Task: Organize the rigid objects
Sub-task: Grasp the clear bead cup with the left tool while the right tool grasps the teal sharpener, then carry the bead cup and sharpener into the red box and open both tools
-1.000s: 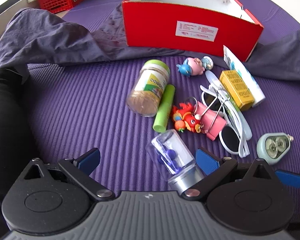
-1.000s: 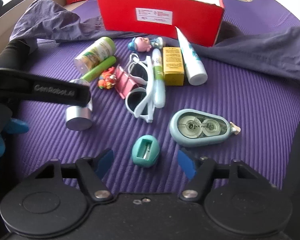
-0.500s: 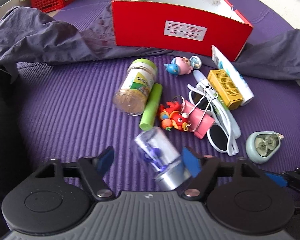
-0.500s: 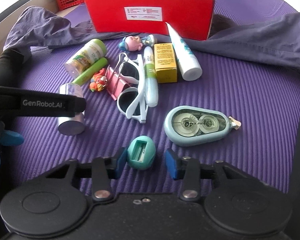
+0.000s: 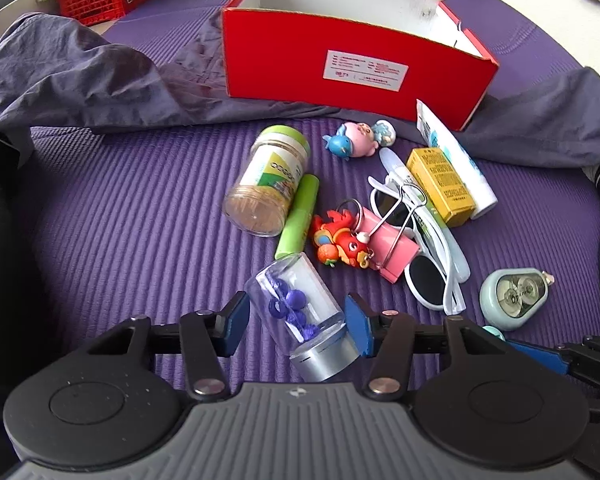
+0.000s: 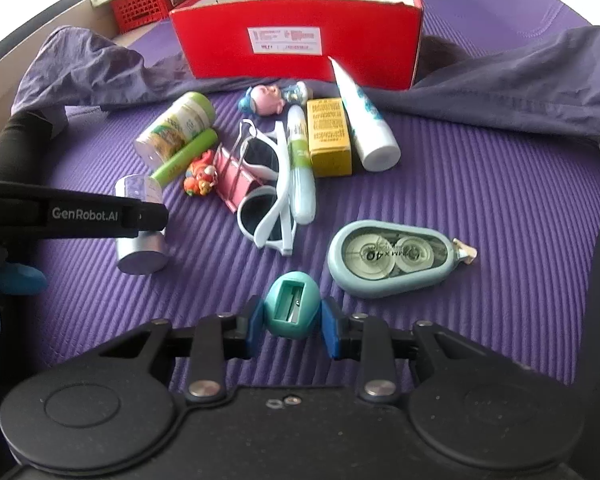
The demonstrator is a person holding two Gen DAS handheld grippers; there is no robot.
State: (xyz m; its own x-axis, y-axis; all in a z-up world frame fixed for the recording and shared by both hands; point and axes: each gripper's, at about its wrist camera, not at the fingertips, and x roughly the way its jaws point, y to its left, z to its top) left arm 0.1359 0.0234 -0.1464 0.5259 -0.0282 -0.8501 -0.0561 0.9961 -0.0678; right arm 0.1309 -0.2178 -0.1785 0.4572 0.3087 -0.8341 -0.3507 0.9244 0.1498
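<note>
A clear jar [image 5: 296,304] with a silver cap and blue pins inside lies tilted on the purple mat [image 5: 120,220]. My left gripper [image 5: 296,322] is closing on it, and both blue pads touch its sides. In the right wrist view, a teal egg-shaped pencil sharpener [image 6: 292,312] sits between the pads of my right gripper [image 6: 292,322]. That gripper's jaws are also closing, and its pads touch the sharpener. The open red box [image 5: 340,60] stands at the far side of the mat.
Between the grippers and the box lie a toothpick jar [image 5: 268,188], green tube [image 5: 298,216], dragon keychain [image 5: 340,244], pink binder clip [image 5: 388,248], white sunglasses [image 5: 432,280], correction tape [image 6: 392,258], yellow carton [image 6: 328,136], white tube [image 6: 364,120] and small figurines [image 5: 356,142]. Grey cloth [image 5: 80,80] flanks the box.
Both grippers' jaws have narrowed from wide apart to touching the jar and the sharpener. The jar has tilted a little between the left pads. Neither hand has shifted.
</note>
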